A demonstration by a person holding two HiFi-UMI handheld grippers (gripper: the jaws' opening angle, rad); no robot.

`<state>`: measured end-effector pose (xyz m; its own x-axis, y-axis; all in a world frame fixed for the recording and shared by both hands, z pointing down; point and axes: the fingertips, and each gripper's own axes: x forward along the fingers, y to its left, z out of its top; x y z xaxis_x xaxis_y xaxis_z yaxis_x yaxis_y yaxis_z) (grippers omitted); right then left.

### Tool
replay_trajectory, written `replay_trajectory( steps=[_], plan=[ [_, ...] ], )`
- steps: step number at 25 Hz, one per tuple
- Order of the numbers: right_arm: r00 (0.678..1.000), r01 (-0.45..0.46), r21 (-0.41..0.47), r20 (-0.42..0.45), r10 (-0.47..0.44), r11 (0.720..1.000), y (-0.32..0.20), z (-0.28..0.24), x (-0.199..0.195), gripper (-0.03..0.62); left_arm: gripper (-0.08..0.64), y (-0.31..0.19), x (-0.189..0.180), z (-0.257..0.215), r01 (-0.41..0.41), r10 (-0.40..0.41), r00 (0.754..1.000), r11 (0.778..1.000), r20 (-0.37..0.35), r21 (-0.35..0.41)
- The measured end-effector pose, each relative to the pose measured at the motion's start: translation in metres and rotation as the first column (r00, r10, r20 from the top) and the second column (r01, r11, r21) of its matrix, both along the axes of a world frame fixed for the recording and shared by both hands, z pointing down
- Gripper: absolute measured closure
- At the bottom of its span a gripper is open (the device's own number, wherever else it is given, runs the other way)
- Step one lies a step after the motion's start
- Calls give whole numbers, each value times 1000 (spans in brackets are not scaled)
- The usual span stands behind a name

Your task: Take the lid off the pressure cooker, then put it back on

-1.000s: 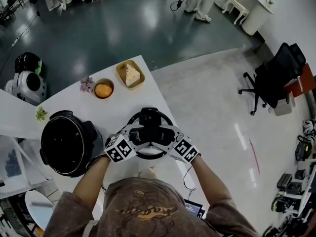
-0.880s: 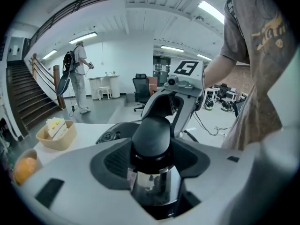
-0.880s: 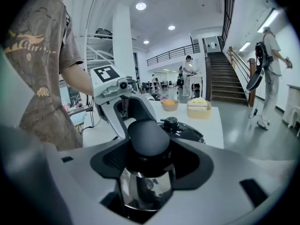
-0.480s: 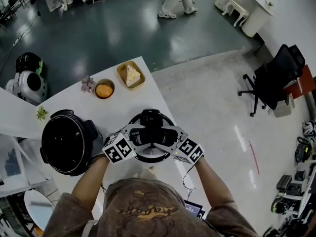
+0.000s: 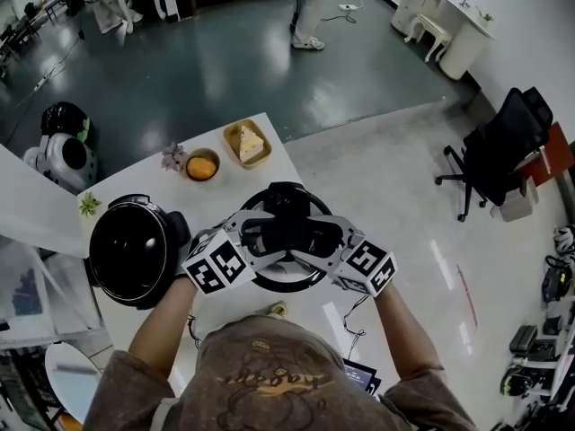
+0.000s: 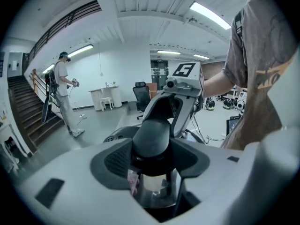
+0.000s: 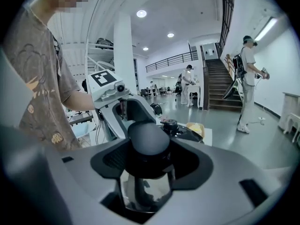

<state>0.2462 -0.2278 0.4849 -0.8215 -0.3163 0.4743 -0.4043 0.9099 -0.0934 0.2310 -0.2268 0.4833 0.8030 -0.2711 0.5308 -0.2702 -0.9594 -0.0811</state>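
The black pressure cooker lid (image 5: 284, 282) hangs in the air above the white table (image 5: 226, 197), right of the open cooker pot (image 5: 133, 251). My left gripper (image 5: 257, 237) and right gripper (image 5: 314, 239) face each other across the lid's handle bar, each shut on one end of it. In the left gripper view the handle's rounded black end (image 6: 152, 136) sits between the grey jaws, with the right gripper (image 6: 180, 93) beyond it. The right gripper view shows the other end (image 7: 148, 139) clamped the same way. The pot's dark inside is exposed.
Behind the lid on the table stand a bowl with an orange thing (image 5: 201, 166), a yellow tray with a wedge of food (image 5: 249, 144), a small flower (image 5: 172, 157) and a green sprig (image 5: 88, 206). An office chair (image 5: 503, 146) stands on the floor to the right.
Both grippers have lifted the lid straight up off the table. It now looks larger and closer in the head view. The pot has stayed where it was.
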Motion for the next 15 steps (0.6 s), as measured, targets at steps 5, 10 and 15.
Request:
replay_trajectory(
  steps=[5, 10, 15],
  plan=[
    [999, 30, 27, 17, -30, 999, 9, -39, -5, 322, 302, 10, -5, -39, 37, -37, 999, 999, -2, 32],
    [994, 100, 38, 30, -101, 994, 17, -59, -25, 322, 302, 19, -25, -58, 108, -109, 994, 993, 7, 43],
    [986, 161, 53, 32, -163, 985, 27, -68, -64, 322, 302, 31, -63, -70, 161, -161, 987, 985, -1, 57]
  ],
)
